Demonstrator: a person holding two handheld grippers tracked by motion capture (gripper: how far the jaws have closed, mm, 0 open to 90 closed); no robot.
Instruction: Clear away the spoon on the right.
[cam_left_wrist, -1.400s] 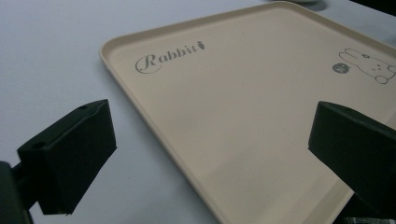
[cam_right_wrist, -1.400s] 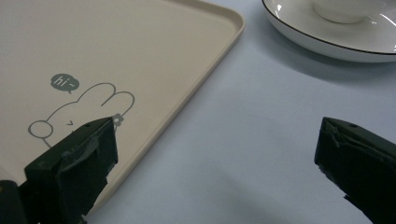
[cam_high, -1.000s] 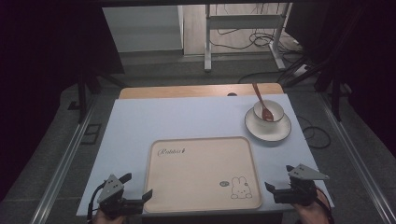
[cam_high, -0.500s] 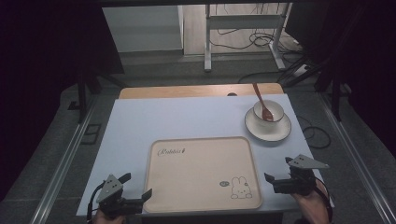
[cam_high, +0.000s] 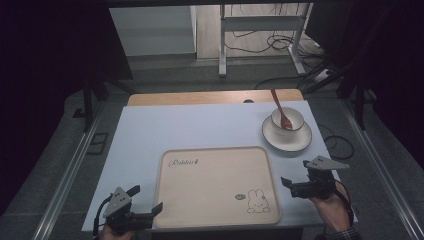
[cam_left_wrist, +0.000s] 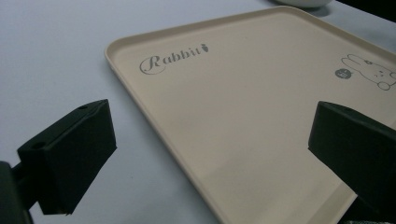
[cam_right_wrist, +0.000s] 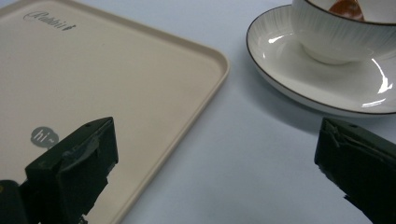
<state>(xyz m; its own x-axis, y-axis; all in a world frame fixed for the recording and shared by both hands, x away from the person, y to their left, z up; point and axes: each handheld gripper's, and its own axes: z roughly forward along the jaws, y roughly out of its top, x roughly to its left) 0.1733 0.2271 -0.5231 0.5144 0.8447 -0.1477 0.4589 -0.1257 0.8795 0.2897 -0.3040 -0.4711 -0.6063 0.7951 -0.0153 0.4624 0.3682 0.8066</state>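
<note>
Left gripper (cam_high: 147, 200) at near left table corner, jaws wide apart, holding nothing, beside beige tray (cam_high: 217, 207). Right gripper (cam_high: 295, 186) just right of tray, also wide open, empty. Farther: bowl (cam_high: 287, 118) with red spoon (cam_high: 280, 109) stood on saucer (cam_high: 280, 141), near right.

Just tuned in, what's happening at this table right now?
A person holds a gripper in each hand at the near edge of the table. Both are open and hold nothing. The left gripper sits by the near left corner of the beige tray; the right gripper hovers at the tray's right side, pointing toward the saucer. On the saucer stands a bowl with a spoon in it.
</note>
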